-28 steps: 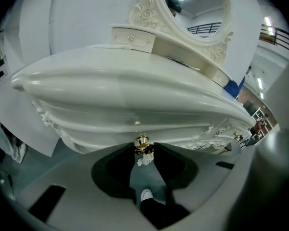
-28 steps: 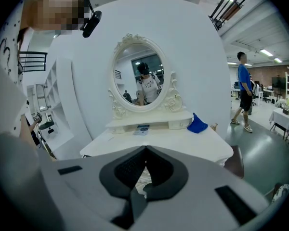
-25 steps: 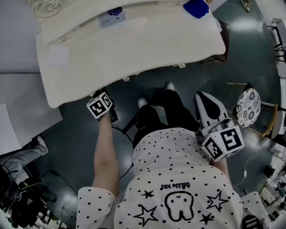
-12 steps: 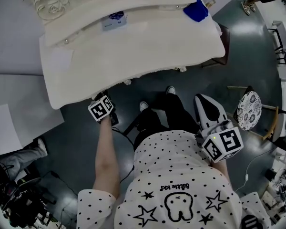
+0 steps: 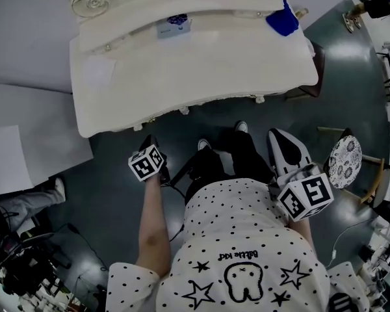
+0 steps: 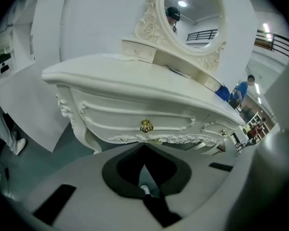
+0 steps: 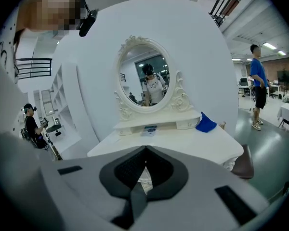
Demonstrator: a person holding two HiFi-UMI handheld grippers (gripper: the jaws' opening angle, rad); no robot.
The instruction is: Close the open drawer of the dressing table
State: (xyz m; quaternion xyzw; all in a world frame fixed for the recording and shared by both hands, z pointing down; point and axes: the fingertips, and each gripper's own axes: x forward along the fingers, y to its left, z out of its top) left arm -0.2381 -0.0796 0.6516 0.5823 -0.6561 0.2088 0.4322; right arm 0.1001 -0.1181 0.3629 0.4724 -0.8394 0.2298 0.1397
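The white dressing table (image 5: 201,64) stands in front of me, its oval mirror (image 6: 192,13) at the back. In the left gripper view the drawer front (image 6: 130,115) with its gold knob (image 6: 145,126) sits flush with the carved front. My left gripper (image 5: 148,142) hangs a short way back from the table's front edge, touching nothing. Its jaws (image 6: 143,146) have just been closing and now meet with nothing between them. My right gripper (image 5: 274,134) is held near my body at the right, well back from the table, jaws (image 7: 145,150) shut and empty.
A blue cloth (image 5: 284,19) and a small box (image 5: 174,25) lie on the tabletop. A brown stool (image 5: 315,70) stands at the table's right end, a patterned round seat (image 5: 344,162) further right. White boards (image 5: 26,129) lie at the left. My feet (image 5: 205,145) are below the table front.
My left gripper has drawn back from under the table's front edge toward my body. A gap of floor now shows between them. The right gripper has stayed put.
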